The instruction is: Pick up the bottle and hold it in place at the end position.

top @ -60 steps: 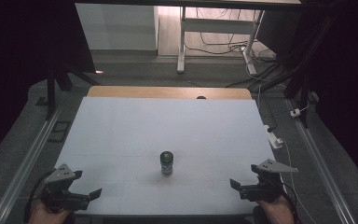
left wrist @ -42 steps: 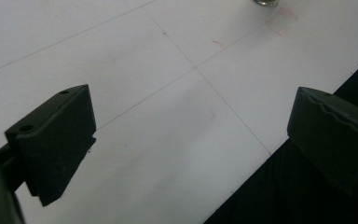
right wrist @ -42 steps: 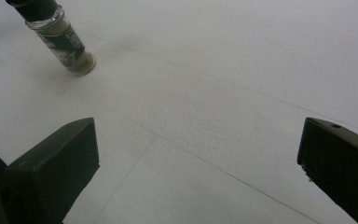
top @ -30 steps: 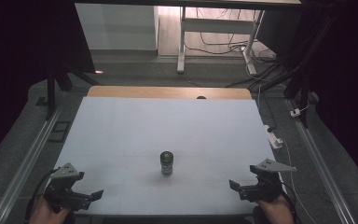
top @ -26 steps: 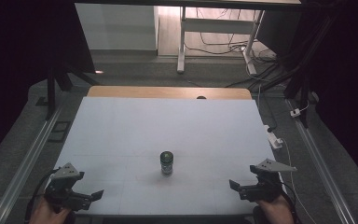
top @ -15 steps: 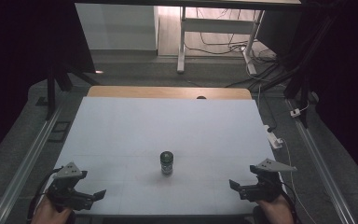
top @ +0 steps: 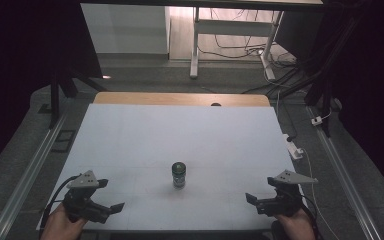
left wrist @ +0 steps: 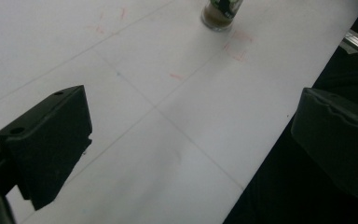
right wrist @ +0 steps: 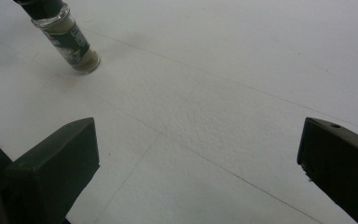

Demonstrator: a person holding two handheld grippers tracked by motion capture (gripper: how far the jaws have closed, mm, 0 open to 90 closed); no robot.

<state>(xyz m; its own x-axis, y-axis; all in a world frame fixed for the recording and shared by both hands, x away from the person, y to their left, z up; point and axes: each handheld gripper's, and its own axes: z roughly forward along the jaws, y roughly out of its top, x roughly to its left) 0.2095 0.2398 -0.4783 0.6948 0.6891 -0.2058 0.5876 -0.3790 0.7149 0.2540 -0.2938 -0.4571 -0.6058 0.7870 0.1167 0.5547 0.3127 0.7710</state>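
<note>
The small glass spice jar with a dark lid stands upright mid-counter. It looks light, hard, slippery and breakable; grab its middle. Left claw and right claw are wide, empty.

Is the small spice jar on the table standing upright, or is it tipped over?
Upright. The spice jar stands on its base on the white table, dark cap on top, apart from both claws; the right gripper view shows its base flat on the surface.
</note>
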